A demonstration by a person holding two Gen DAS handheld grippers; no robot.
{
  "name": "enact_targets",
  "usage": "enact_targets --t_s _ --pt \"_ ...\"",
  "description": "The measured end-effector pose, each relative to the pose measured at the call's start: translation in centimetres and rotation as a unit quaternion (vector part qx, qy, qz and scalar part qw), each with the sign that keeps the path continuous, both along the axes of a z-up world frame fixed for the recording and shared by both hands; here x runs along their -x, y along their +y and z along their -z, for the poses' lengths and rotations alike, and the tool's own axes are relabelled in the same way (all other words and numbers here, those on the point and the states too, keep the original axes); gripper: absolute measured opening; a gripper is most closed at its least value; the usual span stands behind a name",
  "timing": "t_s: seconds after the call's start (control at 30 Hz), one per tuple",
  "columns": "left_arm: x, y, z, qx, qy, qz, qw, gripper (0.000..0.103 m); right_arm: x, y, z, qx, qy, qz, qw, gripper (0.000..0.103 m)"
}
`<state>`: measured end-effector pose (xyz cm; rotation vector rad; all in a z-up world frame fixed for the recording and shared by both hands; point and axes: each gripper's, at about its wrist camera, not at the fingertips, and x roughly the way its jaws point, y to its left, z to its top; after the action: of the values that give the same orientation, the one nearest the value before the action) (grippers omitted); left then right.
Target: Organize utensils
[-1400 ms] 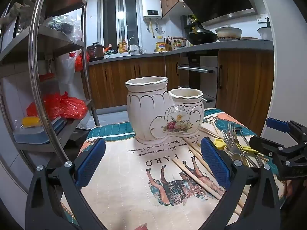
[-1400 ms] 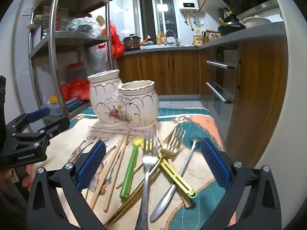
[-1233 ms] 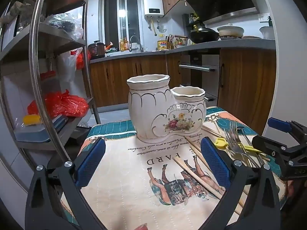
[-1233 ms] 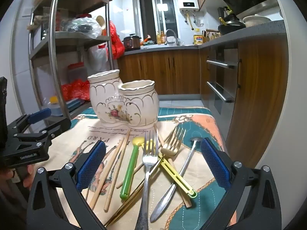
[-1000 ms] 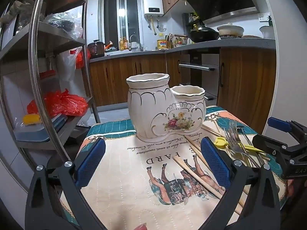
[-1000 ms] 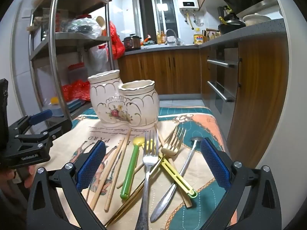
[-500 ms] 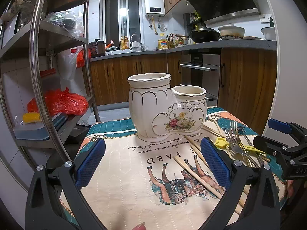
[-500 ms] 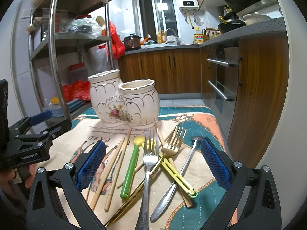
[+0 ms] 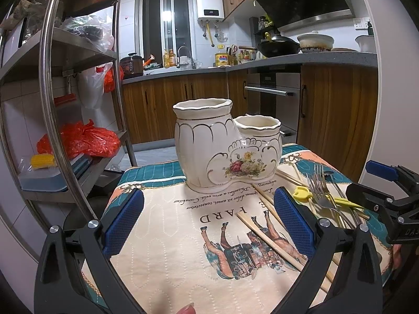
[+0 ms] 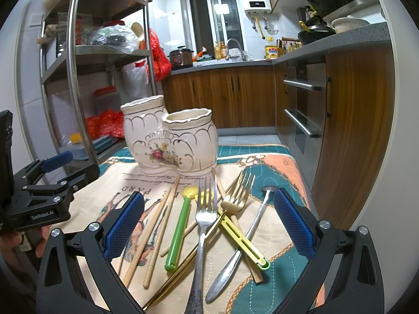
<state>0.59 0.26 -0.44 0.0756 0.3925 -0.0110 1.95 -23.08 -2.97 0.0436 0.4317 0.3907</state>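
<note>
A white ceramic two-pot utensil holder (image 9: 225, 145) with a flower print stands at the far side of the table; it also shows in the right wrist view (image 10: 170, 141). Loose utensils lie in front of my right gripper (image 10: 208, 226): a silver fork (image 10: 201, 225), a gold fork (image 10: 233, 198), a silver spoon (image 10: 243, 243), a green-handled spoon (image 10: 179, 231), a yellow-green utensil (image 10: 242, 238) and wooden chopsticks (image 10: 154, 231). My right gripper is open above them. My left gripper (image 9: 208, 221) is open and empty over the cloth, with chopsticks (image 9: 269, 240) to its right.
A printed cloth (image 9: 183, 235) covers the small table. A steel shelf rack (image 9: 52, 104) with bags stands close on the left. Wooden kitchen cabinets (image 10: 235, 96) and an oven lie beyond and to the right. Each gripper shows at the edge of the other's view.
Both grippers have stayed open and nearly still, with only a slight drift of view. The utensils and holder have not moved.
</note>
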Motion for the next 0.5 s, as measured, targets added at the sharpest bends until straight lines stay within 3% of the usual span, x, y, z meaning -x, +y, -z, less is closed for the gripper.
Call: enact_targets --t_s 0.5 --pt "-0.03 -0.28 0.18 0.002 -0.001 0.001 1.0 0.098 -0.04 -0.03 0.04 -0.002 0.001 0.0 1.0 0.098"
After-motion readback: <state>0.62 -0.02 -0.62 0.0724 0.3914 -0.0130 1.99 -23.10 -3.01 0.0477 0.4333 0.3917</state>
